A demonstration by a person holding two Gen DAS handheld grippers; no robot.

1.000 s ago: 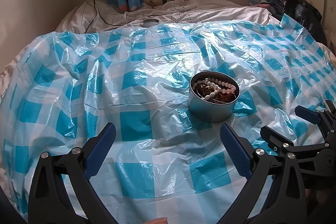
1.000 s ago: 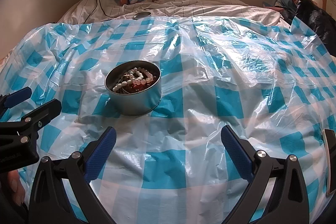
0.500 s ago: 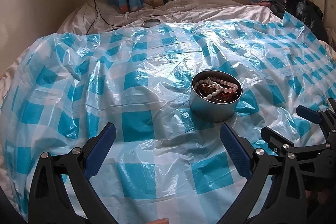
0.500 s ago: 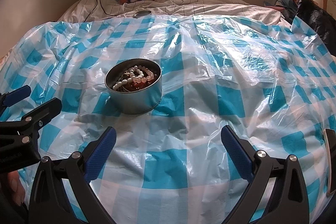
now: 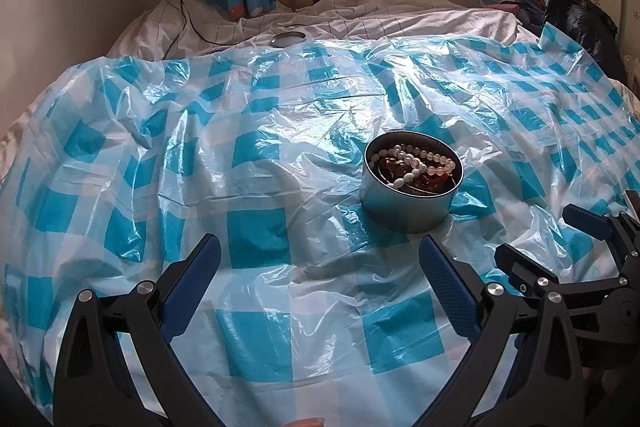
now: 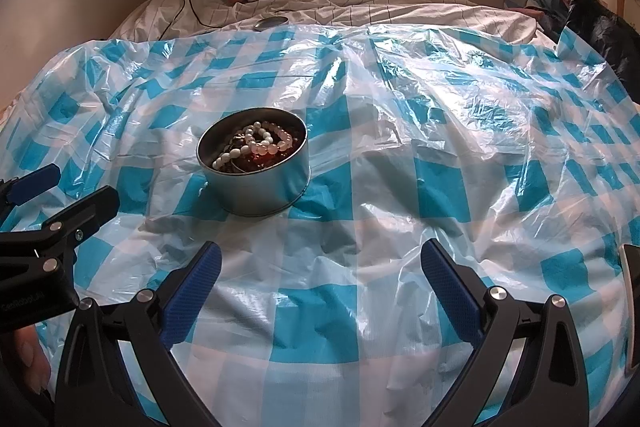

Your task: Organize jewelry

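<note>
Nearest the cameras, the left gripper (image 5: 320, 287) and the right gripper (image 6: 320, 283) both hover low over the blue-checked plastic sheet (image 5: 256, 235) with their jaws spread wide and nothing between them; each also shows at the edge of the other's view. Just ahead of them, on the sheet that covers the bed (image 5: 360, 15), stands one round metal tin (image 5: 410, 199), upright and lidless, with the jewelry (image 5: 414, 167) heaped inside: a strand of pale round beads, a run of white oval beads and some amber-red pieces, too tangled to count beyond that. The step in hand looks like the first reach into the tin, and it would go best with one gripper steadying the tin's wall while the other comes down from above and pinches a single strand near its top loop, lifting slowly so the knotted pieces do not drag out together or tip the tin on the soft, slippery plastic. Farther back, one round lid (image 5: 289, 38) lies at the sheet's far edge, well apart from the tin, beside a black cable (image 5: 182, 3).
</note>
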